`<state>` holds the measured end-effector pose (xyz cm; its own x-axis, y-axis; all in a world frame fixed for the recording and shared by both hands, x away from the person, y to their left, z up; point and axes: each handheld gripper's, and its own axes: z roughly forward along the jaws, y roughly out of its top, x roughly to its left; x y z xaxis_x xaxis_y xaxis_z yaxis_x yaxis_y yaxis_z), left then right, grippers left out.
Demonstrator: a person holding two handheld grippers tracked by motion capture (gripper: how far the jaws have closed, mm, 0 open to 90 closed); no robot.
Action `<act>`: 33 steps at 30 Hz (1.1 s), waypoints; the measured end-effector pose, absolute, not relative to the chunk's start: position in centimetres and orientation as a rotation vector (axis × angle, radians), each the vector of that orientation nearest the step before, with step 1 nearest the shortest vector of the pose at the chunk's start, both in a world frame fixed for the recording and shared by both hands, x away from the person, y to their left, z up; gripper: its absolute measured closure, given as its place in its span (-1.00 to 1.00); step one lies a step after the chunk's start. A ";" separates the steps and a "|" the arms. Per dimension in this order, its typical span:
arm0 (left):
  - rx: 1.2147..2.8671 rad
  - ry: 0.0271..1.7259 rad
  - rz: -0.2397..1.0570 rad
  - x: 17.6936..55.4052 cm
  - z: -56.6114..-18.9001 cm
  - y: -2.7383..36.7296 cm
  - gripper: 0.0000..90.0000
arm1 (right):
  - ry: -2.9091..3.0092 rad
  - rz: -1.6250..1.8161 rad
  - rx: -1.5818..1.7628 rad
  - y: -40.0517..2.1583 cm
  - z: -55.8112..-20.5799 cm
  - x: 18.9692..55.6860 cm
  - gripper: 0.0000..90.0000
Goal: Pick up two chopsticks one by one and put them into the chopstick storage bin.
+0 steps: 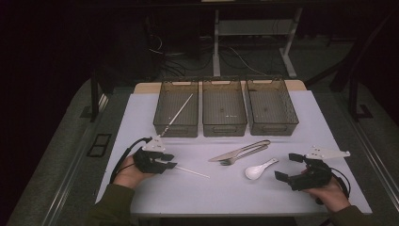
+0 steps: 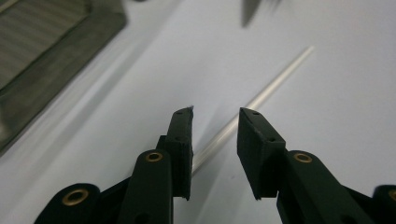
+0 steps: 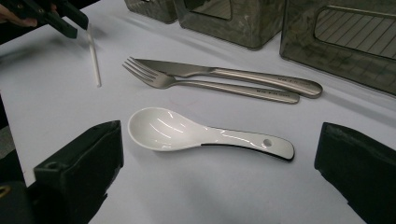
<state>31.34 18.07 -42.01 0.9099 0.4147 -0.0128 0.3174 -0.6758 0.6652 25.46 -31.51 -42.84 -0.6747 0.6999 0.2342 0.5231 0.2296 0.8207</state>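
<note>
High view: a white table (image 1: pixel 282 197) holds three grey bins (image 1: pixel 224 113) in a row along its far edge. One chopstick (image 1: pixel 181 110) leans in the left bin. A second chopstick (image 1: pixel 193 172) lies flat near the front left corner. The left gripper (image 1: pixel 169 161) sits at its near end, jaws parted with the stick between them, not pinched; the left gripper view shows the stick (image 2: pixel 261 95) passing through the gap with nothing else in the way. Mid-table, a knife (image 1: pixel 244 149) and fork (image 1: pixel 240 156) lie touching side by side, with a white spoon (image 1: pixel 259 169) just beside them toward the front. The right gripper (image 1: pixel 285 167) rests near the front right corner, jaws wide apart and empty, facing the spoon (image 3: pixel 201 135). Faint engraving on the knife handle (image 3: pixel 275 81) is too small to read.
</note>
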 end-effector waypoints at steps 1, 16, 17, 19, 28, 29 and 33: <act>2.381 0.498 0.175 31.3 -42.1 17.7 0.43 | 2.313 1.428 1.167 -31.5 -42.8 25.5 -0.97; 2.460 0.285 0.109 31.2 -43.2 13.1 0.57 | 2.312 1.428 1.170 -31.5 -42.9 25.5 -0.97; 2.460 0.270 0.108 31.2 -43.3 12.7 0.58 | 2.312 1.428 1.168 -31.5 -42.9 25.5 -0.97; 2.473 0.242 0.105 31.2 -43.4 12.0 0.59 | 2.313 1.428 1.168 -31.5 -42.8 25.5 -0.97; 2.487 0.206 0.114 31.4 -43.7 10.7 0.74 | 2.310 1.431 1.167 -31.5 -42.9 25.5 -0.97; 2.479 0.220 0.121 31.4 -43.7 10.7 0.74 | 2.311 1.430 1.167 -31.5 -42.9 25.5 -0.97; 2.474 0.264 0.146 32.1 -43.7 10.8 0.76 | 2.311 1.430 1.168 -31.5 -42.9 25.5 -0.97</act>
